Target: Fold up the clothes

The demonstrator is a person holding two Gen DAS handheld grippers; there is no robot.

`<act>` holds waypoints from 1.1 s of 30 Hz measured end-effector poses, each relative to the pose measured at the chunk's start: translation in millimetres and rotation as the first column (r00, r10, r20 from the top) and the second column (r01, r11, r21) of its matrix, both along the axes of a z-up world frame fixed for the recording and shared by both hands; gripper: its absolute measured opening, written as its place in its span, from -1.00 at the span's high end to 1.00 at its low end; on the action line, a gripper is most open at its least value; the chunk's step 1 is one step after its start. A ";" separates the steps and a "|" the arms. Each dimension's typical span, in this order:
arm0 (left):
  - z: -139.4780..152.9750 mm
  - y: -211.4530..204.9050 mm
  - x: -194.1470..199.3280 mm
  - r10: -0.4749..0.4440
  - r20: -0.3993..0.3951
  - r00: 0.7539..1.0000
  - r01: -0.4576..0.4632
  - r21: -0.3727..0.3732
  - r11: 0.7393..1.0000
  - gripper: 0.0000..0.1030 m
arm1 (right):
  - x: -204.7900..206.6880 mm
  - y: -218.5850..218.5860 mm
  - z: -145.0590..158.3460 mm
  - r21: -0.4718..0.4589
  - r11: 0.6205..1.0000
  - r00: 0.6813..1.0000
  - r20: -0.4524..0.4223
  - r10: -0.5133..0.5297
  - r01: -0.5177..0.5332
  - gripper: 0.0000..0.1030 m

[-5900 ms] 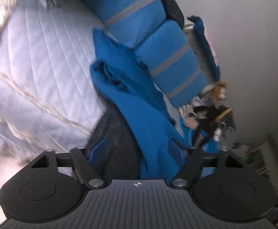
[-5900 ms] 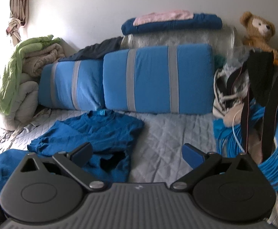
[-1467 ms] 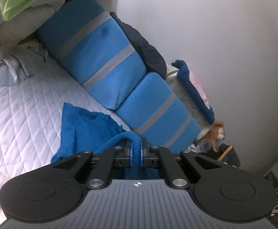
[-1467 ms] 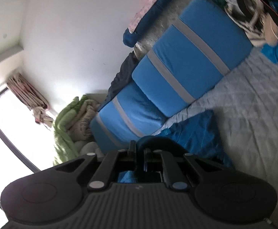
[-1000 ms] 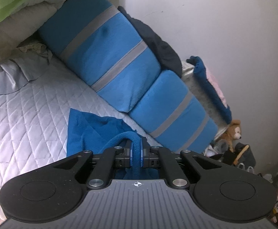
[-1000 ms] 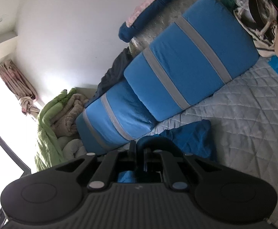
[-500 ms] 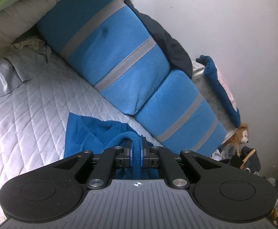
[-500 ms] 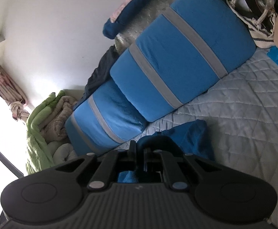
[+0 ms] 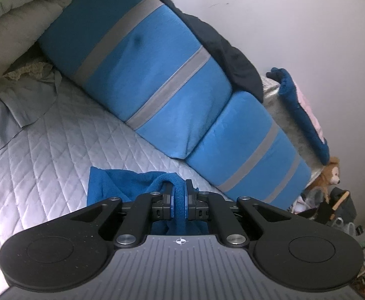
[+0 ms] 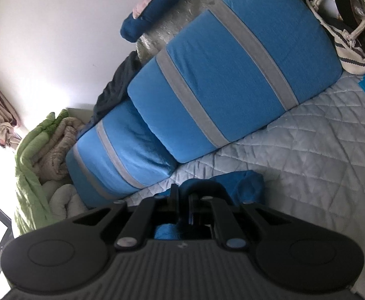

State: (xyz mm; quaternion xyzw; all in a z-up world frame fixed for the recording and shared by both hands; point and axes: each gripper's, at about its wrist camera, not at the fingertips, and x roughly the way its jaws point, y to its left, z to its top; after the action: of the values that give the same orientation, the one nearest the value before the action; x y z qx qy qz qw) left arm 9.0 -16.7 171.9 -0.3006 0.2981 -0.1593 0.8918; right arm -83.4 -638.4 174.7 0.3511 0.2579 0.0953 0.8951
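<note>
holding a fold of the deep blue fleecy garment (image 9: 107,182) apiece, both claws are pinched almost fully shut on the cloth: the left claw (image 9: 179,197) grips a thick rolled edge between its pads, and the right claw (image 10: 183,201) is clamped on another bunched edge of the same piece. the rest of the garment lies slack on the pale grey quilted bed cover (image 9: 44,155), just in front of the two bright blue bolster cushions with grey stripes (image 9: 157,75) that lean against the white wall (image 9: 295,25).

compared with a second ago, the cushions sit closer and fill more of each view, and the cloth trailing ahead of the claws looks shorter and more bunched. so both hands have been carrying their edges level across the bed towards the cushions, with the grip unchanged throughout. a few seconds back the right claw stood wide open above the spread shirt, so the pickup is done.

to my eye this is the middle of a fold: the lifted edge is being drawn over the part still lying flat. laying it down square and letting go is what remains.
</note>
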 end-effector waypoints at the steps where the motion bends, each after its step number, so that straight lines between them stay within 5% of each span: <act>1: -1.4 -0.2 4.0 0.004 -0.003 1.000 -0.004 0.004 1.000 0.87 | 4.3 0.5 -1.1 -0.006 1.000 1.000 -0.001 0.000 0.000 0.86; 33: -99.4 1.0 105.0 0.074 -0.195 0.978 -0.071 0.023 0.997 0.86 | 118.8 5.0 -100.4 -0.082 0.996 0.991 -0.130 -0.035 0.024 0.86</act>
State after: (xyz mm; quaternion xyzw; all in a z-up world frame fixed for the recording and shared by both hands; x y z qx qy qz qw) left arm 114.1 -15.7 72.5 -0.3185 0.3746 -0.0940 0.8657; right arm 35.5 -633.3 74.4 0.3243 0.3147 0.0482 0.8908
